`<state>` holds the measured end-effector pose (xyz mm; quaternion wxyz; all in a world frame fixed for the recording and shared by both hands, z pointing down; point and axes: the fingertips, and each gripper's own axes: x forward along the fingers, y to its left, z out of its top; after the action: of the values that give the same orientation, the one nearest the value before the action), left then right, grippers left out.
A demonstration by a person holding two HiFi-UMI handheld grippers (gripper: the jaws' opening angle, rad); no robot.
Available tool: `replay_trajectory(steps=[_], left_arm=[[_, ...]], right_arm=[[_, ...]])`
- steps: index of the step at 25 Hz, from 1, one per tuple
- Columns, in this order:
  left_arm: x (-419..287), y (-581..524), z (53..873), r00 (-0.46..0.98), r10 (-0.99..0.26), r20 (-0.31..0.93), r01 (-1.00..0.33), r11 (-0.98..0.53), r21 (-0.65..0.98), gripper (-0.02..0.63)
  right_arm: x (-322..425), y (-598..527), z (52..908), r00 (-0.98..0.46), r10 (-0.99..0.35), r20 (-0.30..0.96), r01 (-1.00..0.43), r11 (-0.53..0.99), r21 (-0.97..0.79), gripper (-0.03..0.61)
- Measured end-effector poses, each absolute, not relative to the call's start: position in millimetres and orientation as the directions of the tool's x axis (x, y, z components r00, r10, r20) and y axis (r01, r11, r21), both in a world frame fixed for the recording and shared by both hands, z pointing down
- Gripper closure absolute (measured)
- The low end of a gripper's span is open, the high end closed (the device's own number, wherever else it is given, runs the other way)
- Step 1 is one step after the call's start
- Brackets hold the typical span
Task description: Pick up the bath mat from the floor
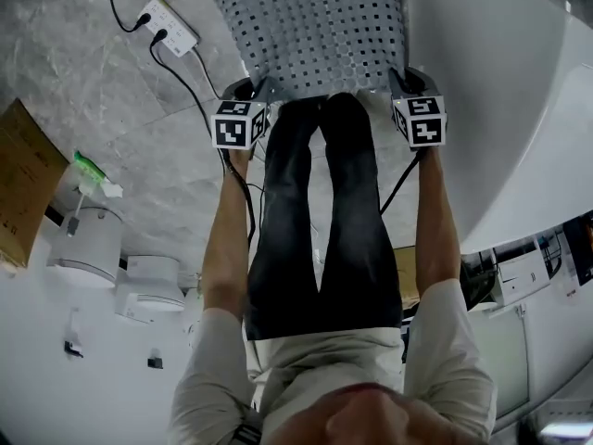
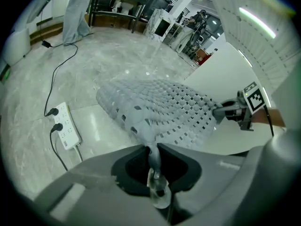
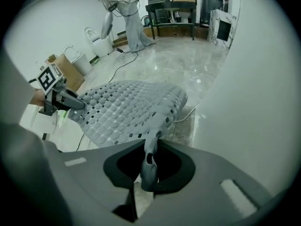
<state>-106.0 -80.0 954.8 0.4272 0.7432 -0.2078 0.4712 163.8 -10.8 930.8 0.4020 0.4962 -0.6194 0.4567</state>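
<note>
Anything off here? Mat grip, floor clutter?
Nothing stands out. The bath mat is lifted, a corner pinched in the left gripper and another in the right gripper. A power strip lies on the floor nearby.

Grey marble floor; white power strip, 2 plugs in.

We hold our left arm and right arm straight out, side by side, from the bottom of the head view up to mid-frame. Our left gripper sits left of centre and our right gripper right of centre, level with each other. Each has its jaws pinched onto an edge of the bath mat.
</note>
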Motion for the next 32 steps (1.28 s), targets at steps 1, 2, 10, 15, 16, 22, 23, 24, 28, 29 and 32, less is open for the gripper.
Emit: replay_trajectory(steps=[1,2,10,15,16,22,23,24,28,29,32], left_arm=[[-104.8,-81.7,947.9,0.471,0.090,0.877,-0.710,-0.552,0.438,0.574],[-104.0,-83.2,940.9,0.473,0.087,0.877,-0.708,-0.555,0.437,0.574],[-107.2,-86.9,885.2,0.485,0.062,0.873,-0.702,-0.567,0.430,0.574],[-106.2,-88.4,842.5,0.501,0.035,0.865,-0.698,-0.574,0.428,0.574],[-106.2,-89.1,833.4,0.505,0.028,0.863,-0.699,-0.573,0.428,0.574],[-105.2,-94.0,776.4,0.528,-0.014,0.849,-0.703,-0.567,0.428,0.574],[-104.9,-94.9,766.0,0.532,-0.021,0.847,-0.703,-0.568,0.428,0.574],[-104.8,-95.6,755.4,0.536,-0.028,0.844,-0.703,-0.567,0.428,0.574],[-107.6,-99.3,715.5,0.555,-0.054,0.830,-0.703,-0.564,0.433,0.574],[-108.8,-100.5,706.2,0.560,-0.061,0.827,-0.702,-0.565,0.433,0.574],[-112.4,-104.6,677.1,0.573,-0.081,0.815,-0.696,-0.574,0.432,0.574]], right_arm=[[164.8,-11.6,923.8,-0.183,-0.252,0.950,-0.982,0.090,-0.165,0.537],[165.4,-12.2,916.9,-0.181,-0.257,0.949,-0.983,0.089,-0.163,0.537],[163.5,-10.2,862.2,-0.175,-0.292,0.940,-0.984,0.074,-0.160,0.537],[165.0,-10.2,822.4,-0.172,-0.318,0.932,-0.985,0.075,-0.156,0.537],[165.4,-11.4,813.1,-0.170,-0.325,0.930,-0.985,0.077,-0.153,0.537],[167.6,-17.2,752.7,-0.156,-0.365,0.918,-0.987,0.089,-0.132,0.537],[167.9,-18.4,741.5,-0.153,-0.373,0.915,-0.988,0.091,-0.129,0.537],[168.0,-19.3,729.9,-0.151,-0.381,0.912,-0.988,0.092,-0.125,0.537],[165.4,-21.5,686.3,-0.141,-0.409,0.902,-0.989,0.096,-0.111,0.537],[164.0,-22.0,676.2,-0.138,-0.417,0.898,-0.990,0.096,-0.108,0.537],[160.5,-24.1,644.5,-0.127,-0.444,0.887,-0.991,0.091,-0.096,0.537]])
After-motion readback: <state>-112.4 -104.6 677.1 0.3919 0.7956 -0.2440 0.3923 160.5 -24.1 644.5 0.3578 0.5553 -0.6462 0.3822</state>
